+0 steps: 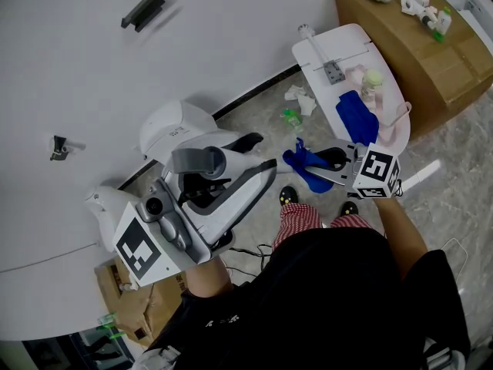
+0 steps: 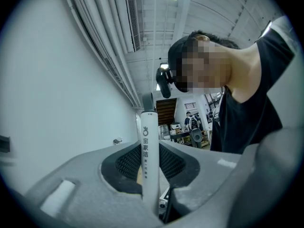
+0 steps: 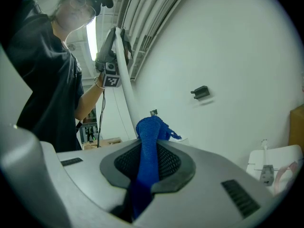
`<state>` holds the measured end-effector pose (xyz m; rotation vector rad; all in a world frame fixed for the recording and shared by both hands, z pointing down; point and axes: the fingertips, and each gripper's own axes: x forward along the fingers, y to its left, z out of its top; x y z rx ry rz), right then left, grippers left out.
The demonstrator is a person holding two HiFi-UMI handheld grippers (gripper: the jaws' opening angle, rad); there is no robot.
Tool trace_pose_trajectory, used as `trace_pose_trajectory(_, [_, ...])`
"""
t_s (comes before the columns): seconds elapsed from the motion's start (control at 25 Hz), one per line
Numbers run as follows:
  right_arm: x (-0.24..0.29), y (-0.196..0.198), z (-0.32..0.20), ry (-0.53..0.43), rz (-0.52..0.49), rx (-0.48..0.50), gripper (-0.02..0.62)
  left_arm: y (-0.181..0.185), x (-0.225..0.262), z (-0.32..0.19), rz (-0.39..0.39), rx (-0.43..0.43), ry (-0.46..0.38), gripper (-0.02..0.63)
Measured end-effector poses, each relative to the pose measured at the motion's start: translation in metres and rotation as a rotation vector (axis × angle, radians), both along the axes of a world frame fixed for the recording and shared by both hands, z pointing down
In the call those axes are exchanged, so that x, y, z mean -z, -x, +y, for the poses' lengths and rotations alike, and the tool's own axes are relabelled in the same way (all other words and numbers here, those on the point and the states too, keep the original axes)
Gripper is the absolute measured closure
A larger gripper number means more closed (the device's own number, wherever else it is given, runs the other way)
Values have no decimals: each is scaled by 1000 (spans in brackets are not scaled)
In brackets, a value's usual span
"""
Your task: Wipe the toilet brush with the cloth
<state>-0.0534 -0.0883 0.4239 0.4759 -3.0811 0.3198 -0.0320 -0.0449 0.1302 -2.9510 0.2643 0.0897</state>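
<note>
The toilet brush has a white handle (image 2: 148, 132) with a grey top end, and it stands upright across the pads of my left gripper (image 2: 150, 175), which is shut on it. In the head view the left gripper (image 1: 266, 153) is low and left of centre, in front of the toilet. The right gripper view shows the handle (image 3: 124, 87) running down from that gripper toward the cloth. My right gripper (image 3: 147, 146) is shut on a blue cloth (image 3: 151, 127) that bunches out past its tips. In the head view the cloth (image 1: 304, 164) hangs by the right gripper (image 1: 327, 164). The brush head is hidden.
A white toilet (image 1: 181, 126) stands against the white wall. A white stand (image 1: 347, 41) at upper right carries a second blue cloth (image 1: 357, 118) and a pink one. Beyond it is a cardboard box (image 1: 416, 48). Crumpled tissue (image 1: 300, 99) and a green bottle (image 1: 291, 118) lie on the floor.
</note>
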Motion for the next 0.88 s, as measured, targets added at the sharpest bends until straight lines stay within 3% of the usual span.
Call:
trace_pose_trajectory(0.56, [-15, 3, 4, 19, 56, 19, 532, 2, 0, -1, 7, 10, 3, 515])
trace_pose_trajectory(0.88, [-14, -7, 0, 12, 59, -35, 532, 4, -6, -4, -9, 29, 9, 515])
